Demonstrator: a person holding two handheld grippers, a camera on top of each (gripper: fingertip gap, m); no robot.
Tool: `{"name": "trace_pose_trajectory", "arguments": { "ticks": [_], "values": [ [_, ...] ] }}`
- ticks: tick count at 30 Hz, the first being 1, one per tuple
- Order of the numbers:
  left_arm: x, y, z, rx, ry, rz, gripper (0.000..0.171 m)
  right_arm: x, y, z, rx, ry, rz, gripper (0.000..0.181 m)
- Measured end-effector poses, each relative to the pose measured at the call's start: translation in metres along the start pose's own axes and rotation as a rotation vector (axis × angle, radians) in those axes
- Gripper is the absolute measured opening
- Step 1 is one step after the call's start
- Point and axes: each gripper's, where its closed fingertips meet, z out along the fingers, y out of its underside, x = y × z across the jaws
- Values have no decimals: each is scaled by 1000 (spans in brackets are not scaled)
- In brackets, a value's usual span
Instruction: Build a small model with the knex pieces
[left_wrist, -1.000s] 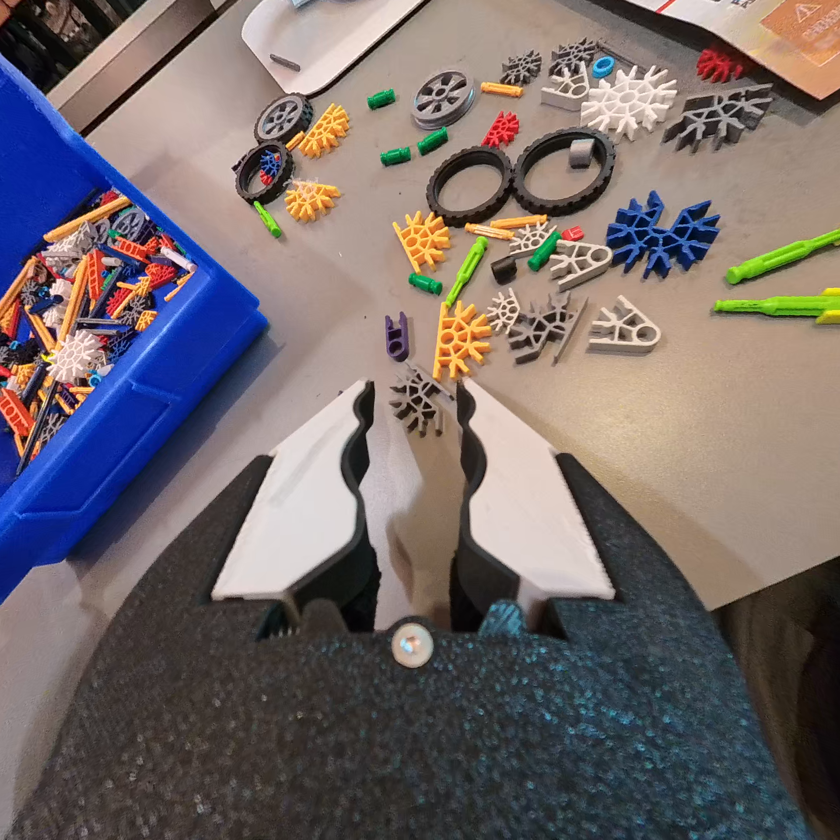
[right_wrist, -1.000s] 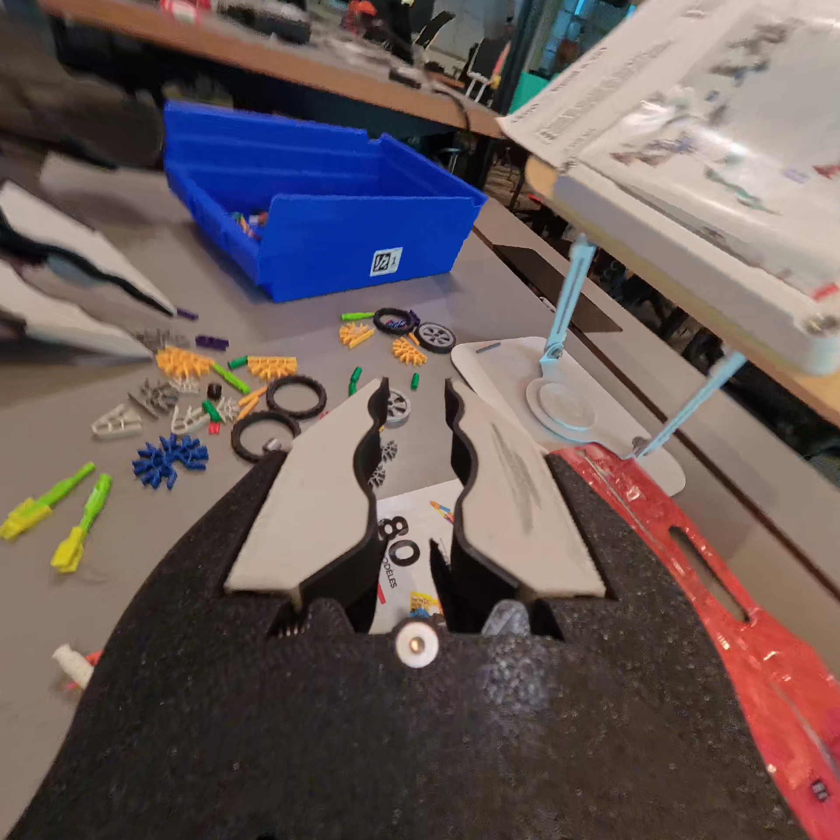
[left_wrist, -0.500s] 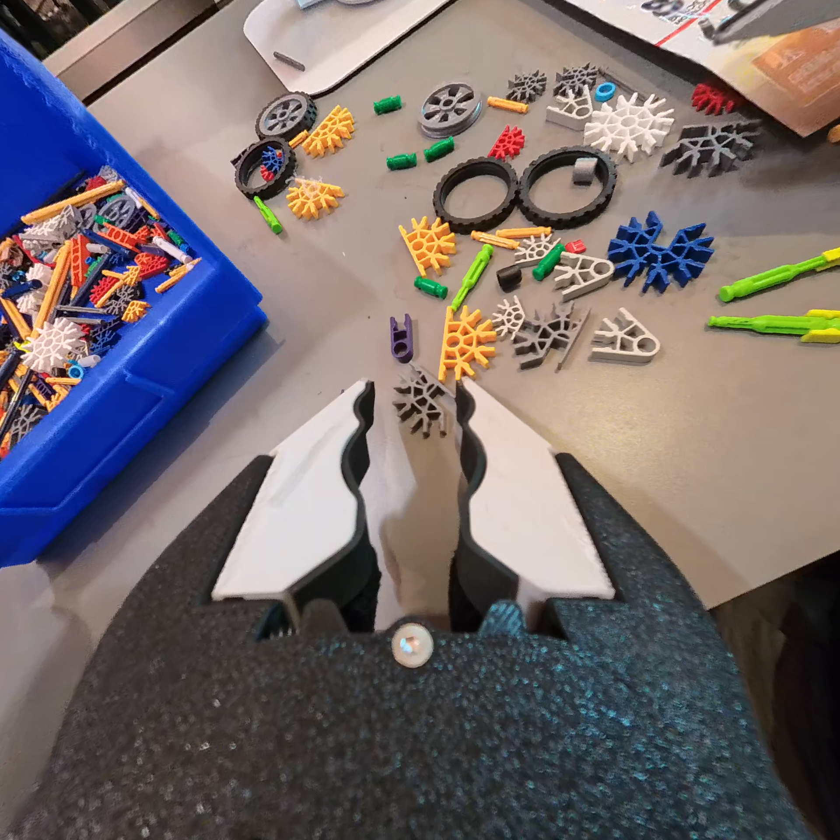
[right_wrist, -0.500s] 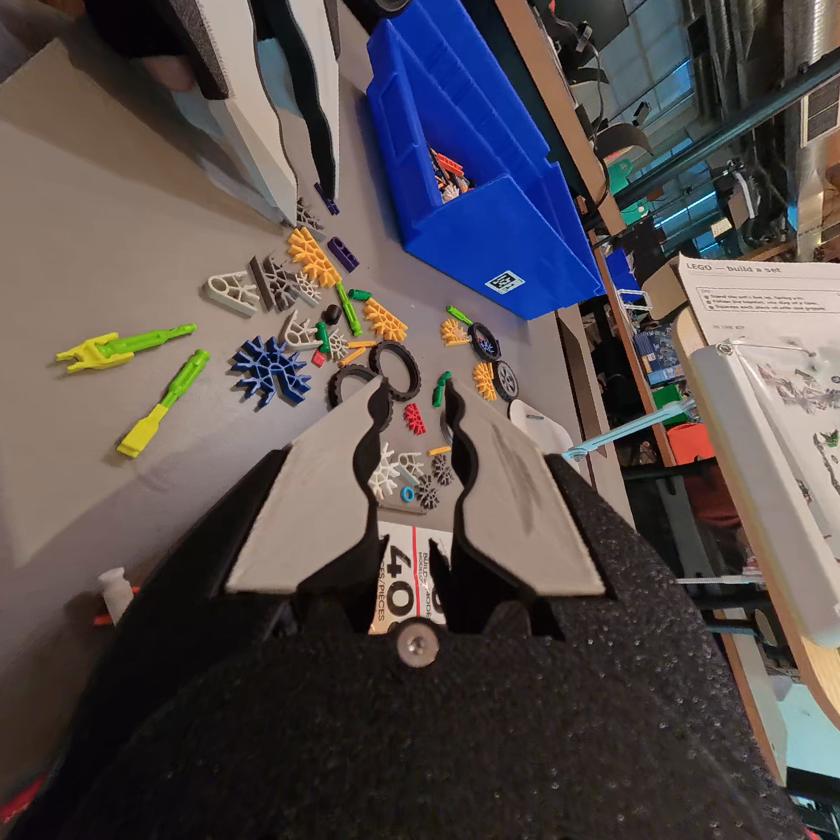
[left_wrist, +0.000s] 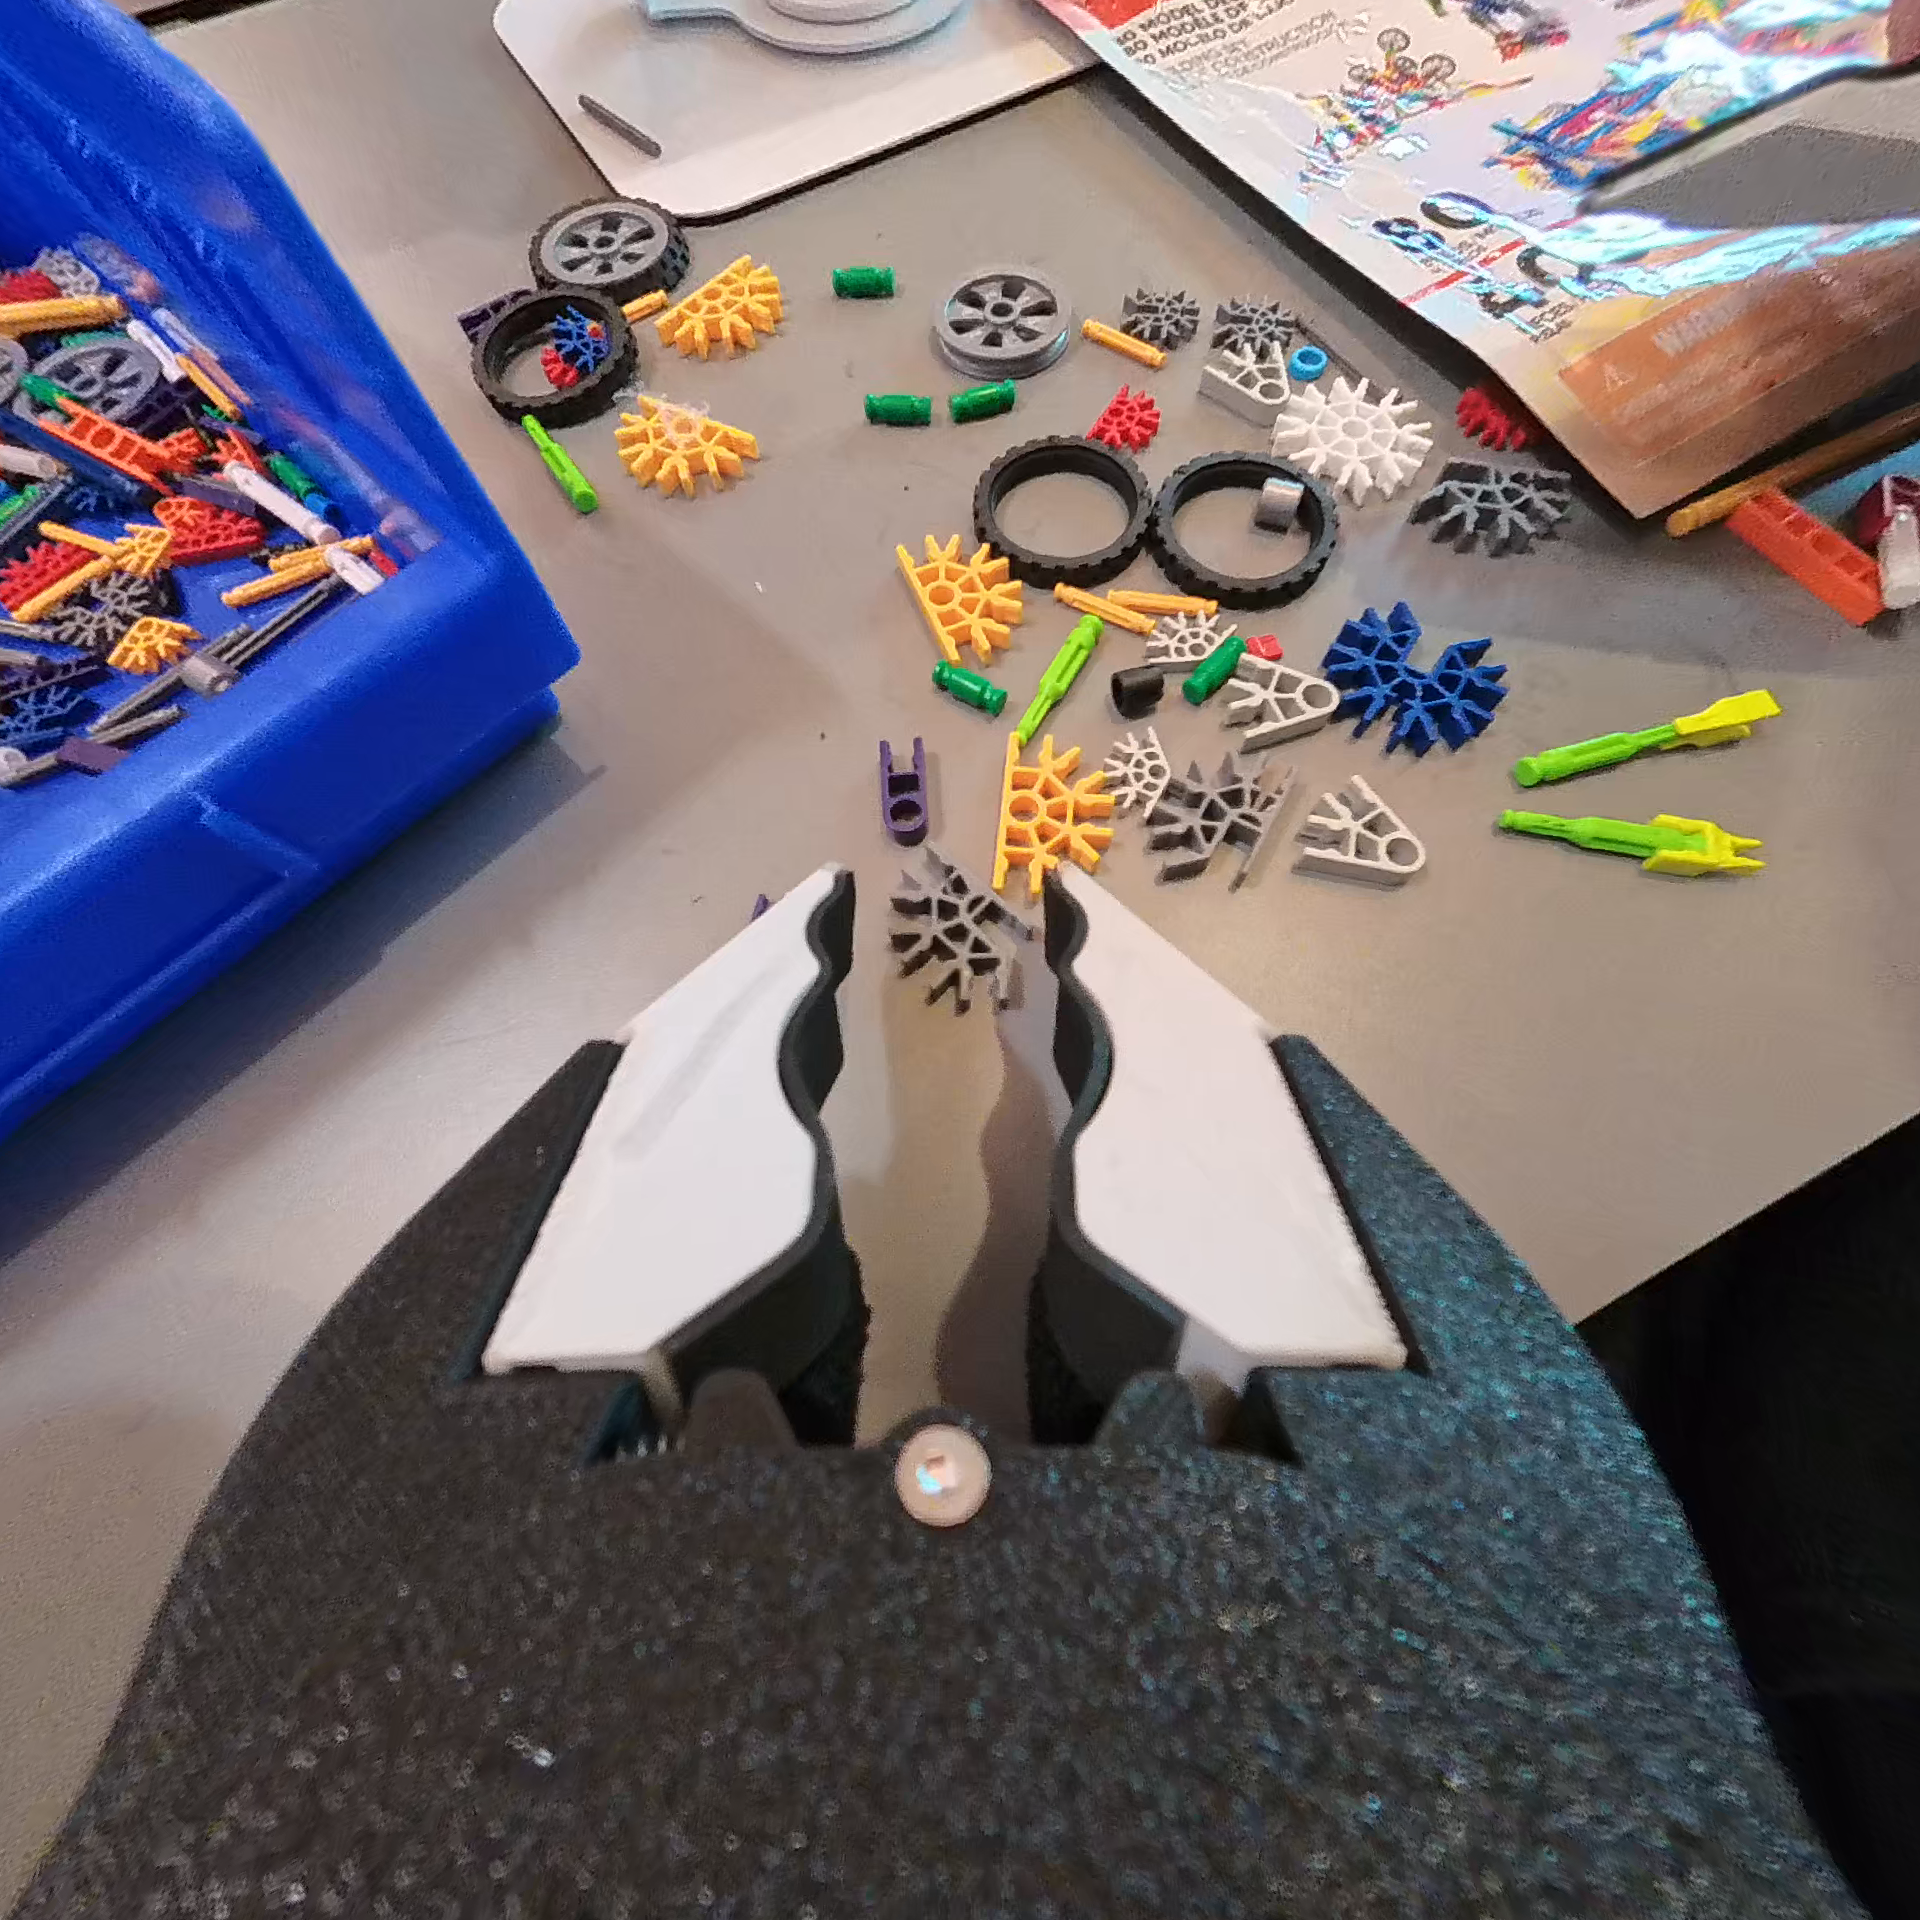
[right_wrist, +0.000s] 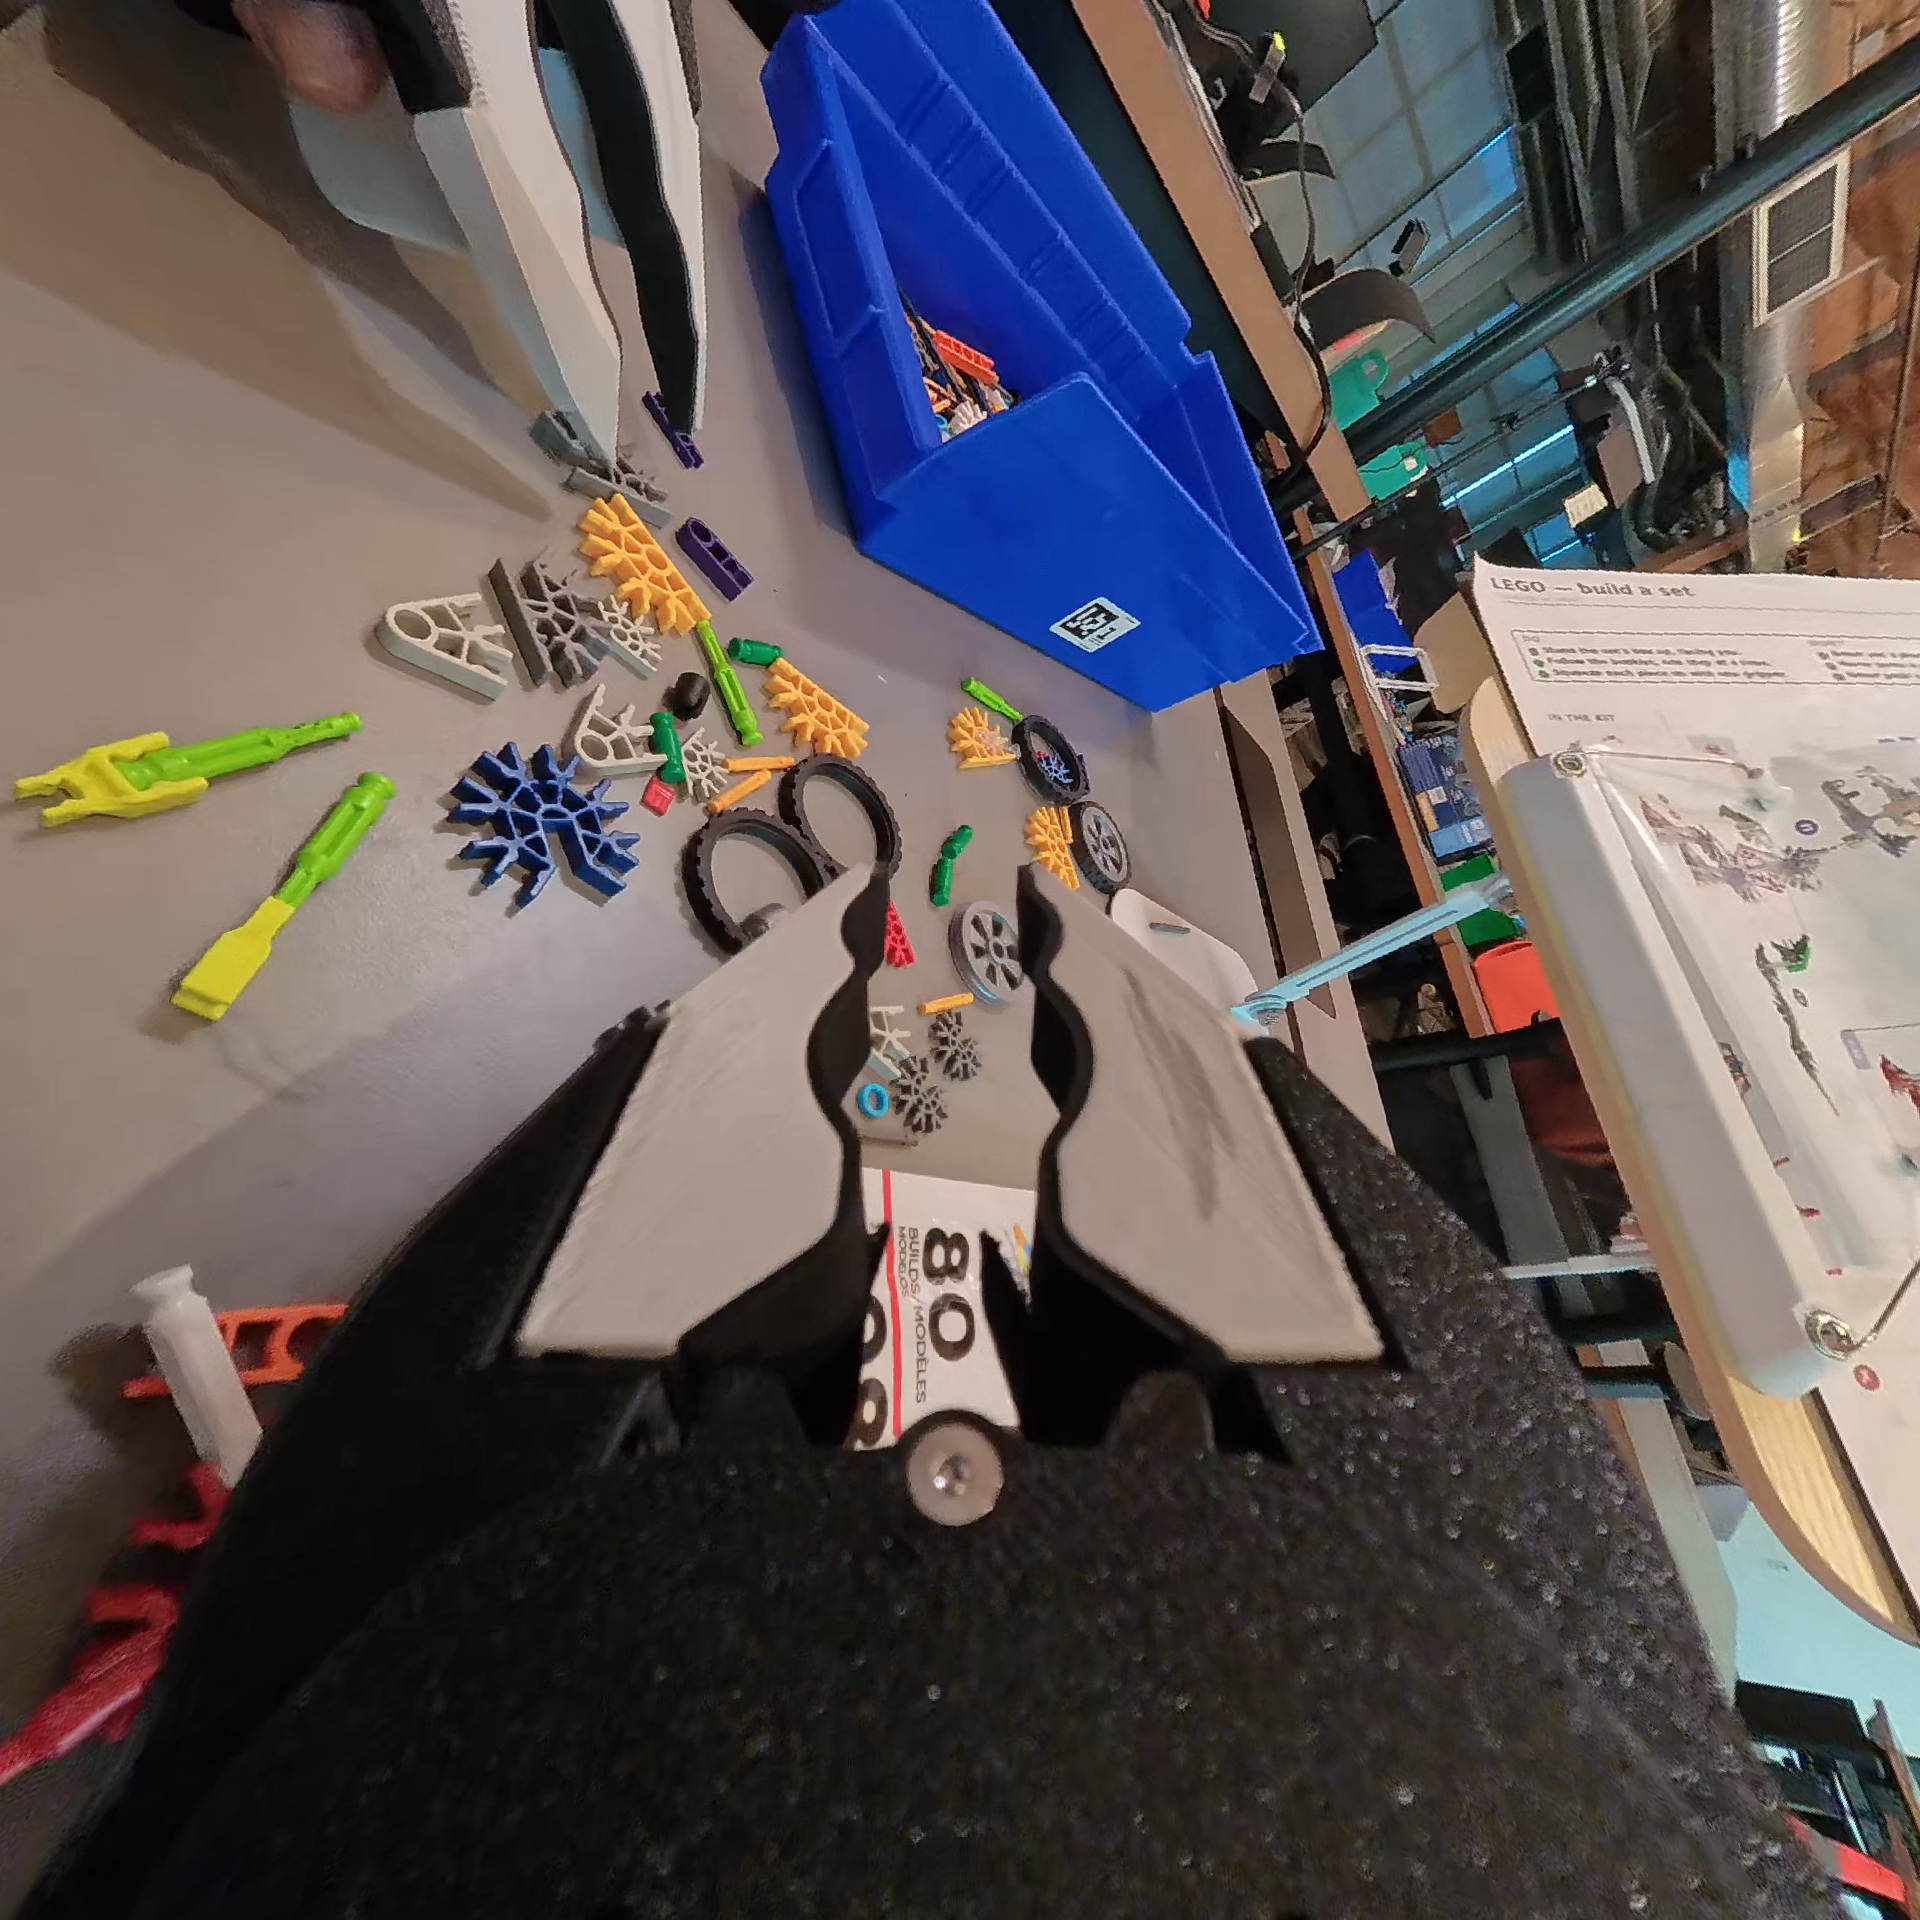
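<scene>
My left gripper (left_wrist: 948, 883) is open and low over the grey table, its fingertips on either side of a dark grey snowflake connector (left_wrist: 954, 940). A yellow connector (left_wrist: 1047, 812) and a purple clip (left_wrist: 904, 792) lie just beyond it. The left gripper also shows in the right wrist view (right_wrist: 634, 416), its tips by the same grey connector (right_wrist: 619, 483). My right gripper (right_wrist: 951, 878) is open and empty, held above the table over a grey wheel hub (right_wrist: 987, 951), a red connector (right_wrist: 898, 935) and small dark gears (right_wrist: 940, 1065).
A blue bin (left_wrist: 343, 707) of mixed parts stands to the left. Scattered parts include two black tyres (left_wrist: 1153, 514), a blue connector (left_wrist: 1413, 681) and green rods (left_wrist: 1642, 738). A printed bag (left_wrist: 1558, 208) lies at the back right. An instruction board (right_wrist: 1714, 987) stands to the right. Spacing between my two grippers at the tips: around 15 centimeters.
My left gripper has crept forward so the grey connector now sits between its tips. My right gripper has rolled and swung over the table, then moved in closer above the parts.
</scene>
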Motion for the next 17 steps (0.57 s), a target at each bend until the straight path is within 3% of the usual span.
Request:
{"name": "trace_pose_trajectory", "arguments": {
  "ticks": [17],
  "values": [
    [-6, -4, -3, 39, 56, -124, 35, 10, 4, -2, -7, 26, 16, 23]
  ]
}}
